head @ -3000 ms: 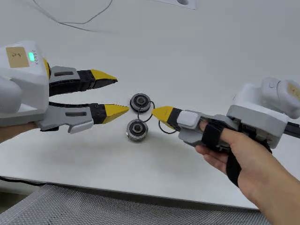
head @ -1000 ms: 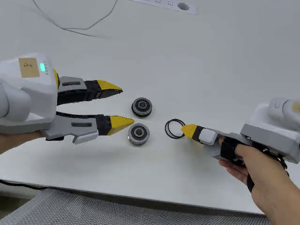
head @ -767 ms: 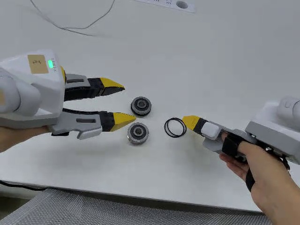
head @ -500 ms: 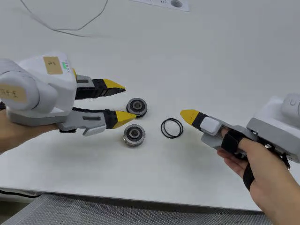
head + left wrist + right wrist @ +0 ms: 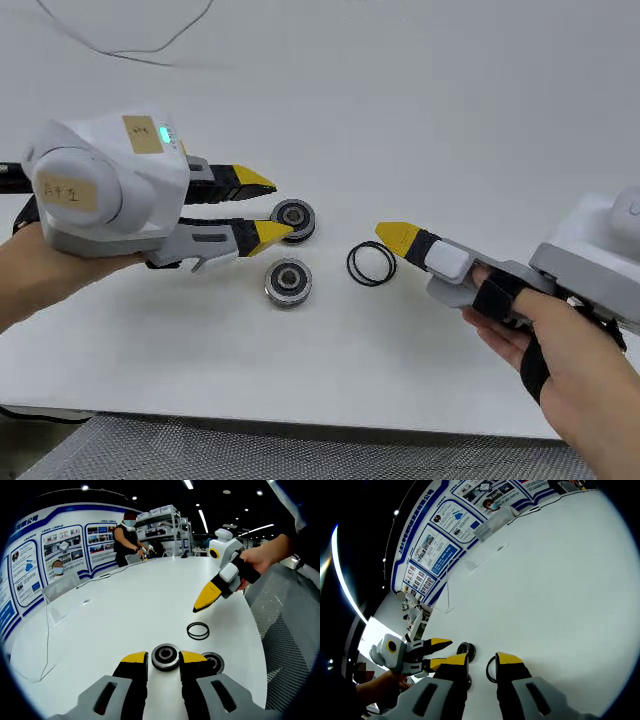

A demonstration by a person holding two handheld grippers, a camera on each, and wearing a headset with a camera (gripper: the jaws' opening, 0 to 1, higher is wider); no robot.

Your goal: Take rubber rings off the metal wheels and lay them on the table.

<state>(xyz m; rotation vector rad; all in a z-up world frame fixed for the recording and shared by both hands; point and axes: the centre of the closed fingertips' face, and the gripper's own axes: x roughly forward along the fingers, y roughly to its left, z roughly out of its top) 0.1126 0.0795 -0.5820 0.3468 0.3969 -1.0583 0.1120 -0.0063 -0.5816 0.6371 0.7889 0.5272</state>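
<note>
Left gripper jaws half-open, empty, straddle far metal wheel; right gripper slightly open, empty. Clamp rim squarely.

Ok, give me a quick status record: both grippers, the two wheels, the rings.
left gripper: jaws open, far wheel between the tips, contact unclear
right gripper: jaws open, empty, pointing toward rubber rings
near wheel: lying flat on table, free of both grippers
rubber rings: two overlapping loops on table, right of the wheels
rings remaining on wheels: cannot tell
</note>
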